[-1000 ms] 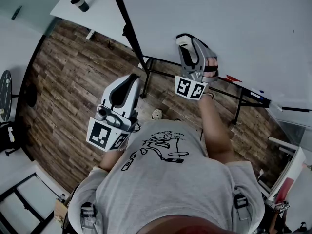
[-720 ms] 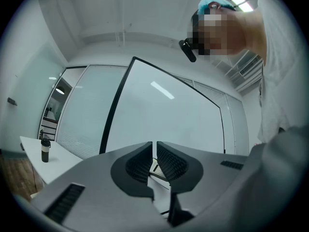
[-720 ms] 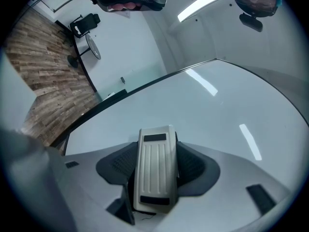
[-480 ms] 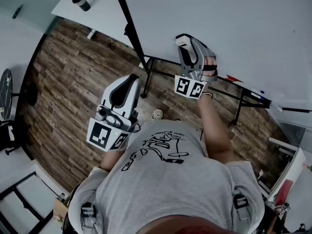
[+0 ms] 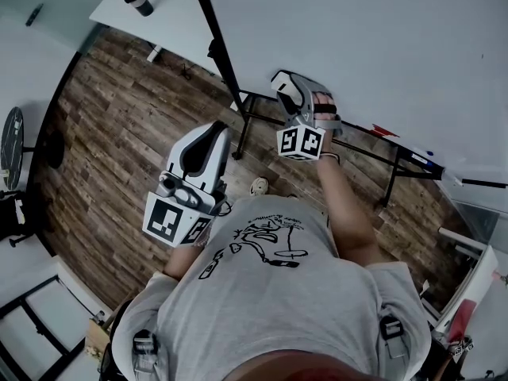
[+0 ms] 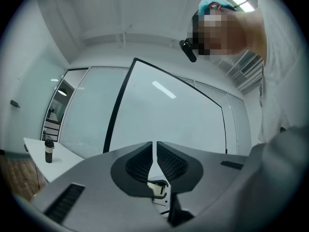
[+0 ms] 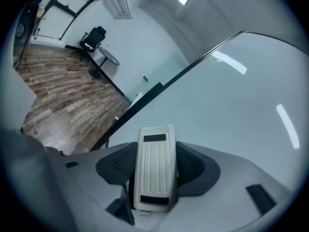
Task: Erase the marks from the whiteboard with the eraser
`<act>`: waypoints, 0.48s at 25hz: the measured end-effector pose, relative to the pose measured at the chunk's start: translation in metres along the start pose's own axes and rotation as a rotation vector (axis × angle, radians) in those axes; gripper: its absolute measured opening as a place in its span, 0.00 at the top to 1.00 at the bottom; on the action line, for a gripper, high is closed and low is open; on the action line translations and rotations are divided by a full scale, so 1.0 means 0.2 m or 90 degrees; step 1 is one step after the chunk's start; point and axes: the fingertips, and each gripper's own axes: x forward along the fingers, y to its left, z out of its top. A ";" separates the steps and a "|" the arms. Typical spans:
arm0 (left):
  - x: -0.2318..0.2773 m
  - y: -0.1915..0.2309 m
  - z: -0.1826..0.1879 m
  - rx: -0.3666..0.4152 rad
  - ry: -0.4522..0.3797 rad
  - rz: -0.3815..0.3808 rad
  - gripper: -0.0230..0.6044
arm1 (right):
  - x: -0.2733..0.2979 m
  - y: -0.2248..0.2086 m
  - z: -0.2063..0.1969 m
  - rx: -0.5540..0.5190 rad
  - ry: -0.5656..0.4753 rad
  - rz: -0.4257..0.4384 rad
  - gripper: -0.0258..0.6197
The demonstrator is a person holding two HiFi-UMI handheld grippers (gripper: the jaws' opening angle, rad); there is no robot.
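The whiteboard [image 5: 365, 46] stands upright in a black frame and fills the upper right of the head view; its surface looks almost bare. My right gripper [image 5: 281, 79] is raised to the board's lower left part, near the frame's edge. In the right gripper view, my right gripper [image 7: 155, 150] is shut on a white ribbed eraser [image 7: 155, 173], with the whiteboard [image 7: 231, 100] close ahead. My left gripper [image 5: 213, 132] hangs lower, away from the board, over the floor. In the left gripper view, my left gripper [image 6: 155, 151] shows its jaws shut with nothing between them.
Beneath the board, a tray [image 5: 417, 159] with markers sits on the black stand [image 5: 262, 121]. A white table [image 5: 159, 18] with a dark cup [image 5: 139, 0] stands at the far left. An office chair [image 5: 12, 213] is at the left over the wooden floor [image 5: 103, 157].
My right gripper with the eraser has moved left and slightly up along the board's lower part. The left gripper has stayed in place.
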 end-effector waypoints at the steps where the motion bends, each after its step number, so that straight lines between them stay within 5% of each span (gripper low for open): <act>1: 0.00 0.00 0.00 0.000 0.001 0.002 0.89 | -0.01 0.02 0.01 0.006 -0.007 0.010 0.56; 6: -0.01 0.02 -0.03 -0.007 0.007 0.007 0.89 | -0.07 0.06 0.10 0.059 -0.043 0.034 0.56; 12: 0.05 -0.01 -0.05 -0.010 0.013 -0.009 0.89 | -0.23 -0.03 0.13 0.209 -0.086 0.052 0.56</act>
